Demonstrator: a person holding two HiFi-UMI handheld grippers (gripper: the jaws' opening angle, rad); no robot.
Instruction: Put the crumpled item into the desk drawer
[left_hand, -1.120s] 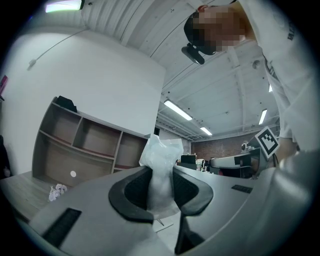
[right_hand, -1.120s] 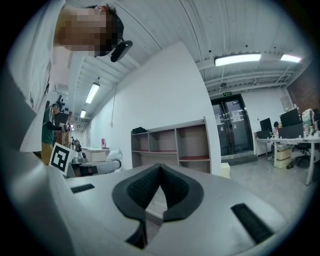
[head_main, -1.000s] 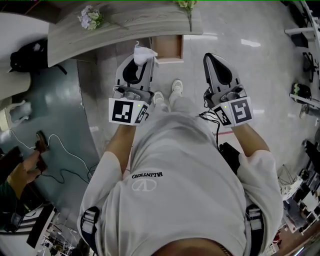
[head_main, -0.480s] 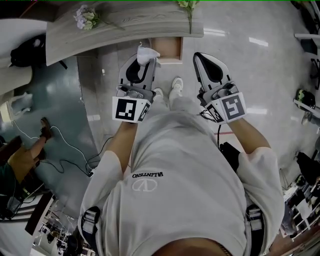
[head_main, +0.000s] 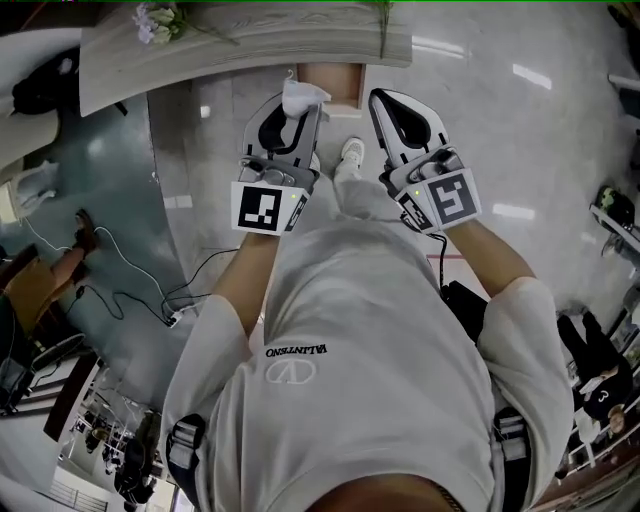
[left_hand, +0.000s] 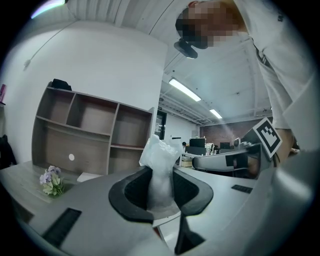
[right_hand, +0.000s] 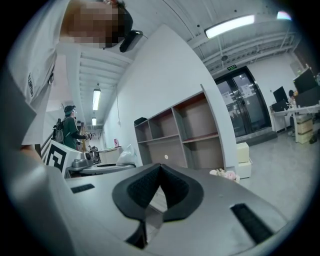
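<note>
Left claw moved nearer wooden drawer, pinching crumpled white wad

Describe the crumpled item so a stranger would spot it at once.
Find the grey desk along the head view's top; just below its edge is the left gripper. The crumpled item is the white wad pinched between its fingers, sticking out beyond them; the right gripper beside it holds nothing.

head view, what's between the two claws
In the head view, the person's white shoe lies between the left claw and right claw.
</note>
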